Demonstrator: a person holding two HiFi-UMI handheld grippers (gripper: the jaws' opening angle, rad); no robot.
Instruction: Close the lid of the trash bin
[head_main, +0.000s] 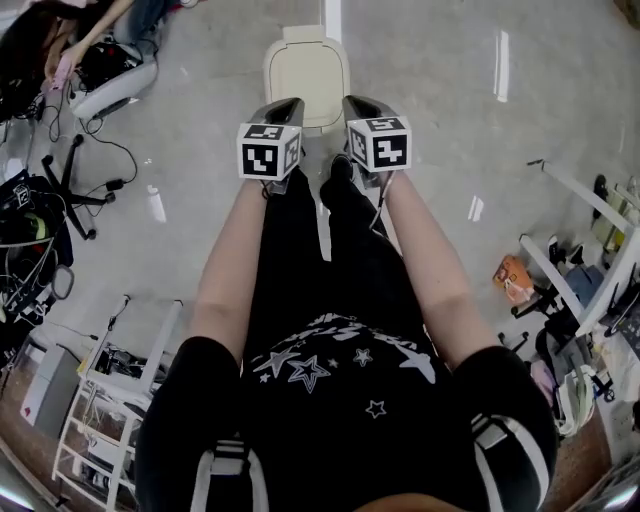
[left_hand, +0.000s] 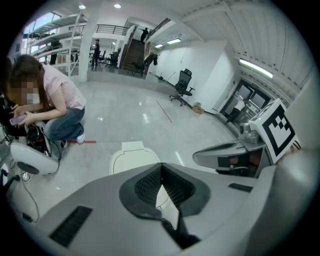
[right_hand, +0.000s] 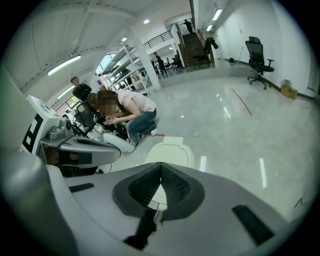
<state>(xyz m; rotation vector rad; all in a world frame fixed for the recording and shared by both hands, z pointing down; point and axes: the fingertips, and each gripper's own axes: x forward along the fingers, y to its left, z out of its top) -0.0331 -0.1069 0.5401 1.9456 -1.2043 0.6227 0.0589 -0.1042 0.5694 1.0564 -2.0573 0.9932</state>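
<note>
The trash bin is cream-white and stands on the pale floor just ahead of the person's feet; its lid lies flat on top, with the hinge tab on the far side. It shows again as the trash bin and the trash bin beyond the jaws. My left gripper and right gripper hover side by side over the bin's near edge without touching it. The jaws of the left gripper meet at their tips with nothing between them, as do those of the right gripper.
A crouching person works at a white device with cables left of the bin. A wire cart stands at the near left, a white rack at the right. An office chair stands far back.
</note>
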